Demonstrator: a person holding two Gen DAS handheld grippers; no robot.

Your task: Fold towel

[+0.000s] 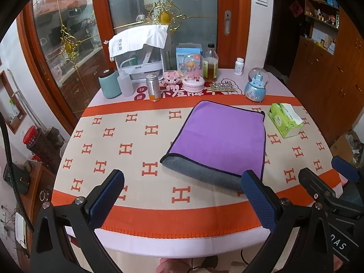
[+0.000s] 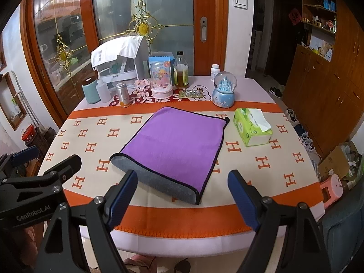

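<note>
A purple towel [image 1: 221, 137] with a grey underside lies folded in half on the table, its rounded grey fold facing me; it also shows in the right wrist view [image 2: 176, 146]. My left gripper [image 1: 182, 193] is open and empty, held above the near table edge, left of the towel's fold. My right gripper [image 2: 183, 192] is open and empty, just short of the towel's near edge. In the left wrist view the right gripper's body [image 1: 323, 191] shows at the right; in the right wrist view the left gripper's body [image 2: 45, 177] shows at the left.
A green tissue pack [image 2: 252, 126] lies right of the towel. Along the back stand a snow globe [image 2: 224, 91], bottles [image 2: 180, 70], a can [image 2: 122, 95], a teal canister [image 2: 91, 91] and a white appliance [image 2: 120, 63]. The table edge [image 2: 182, 243] is near me.
</note>
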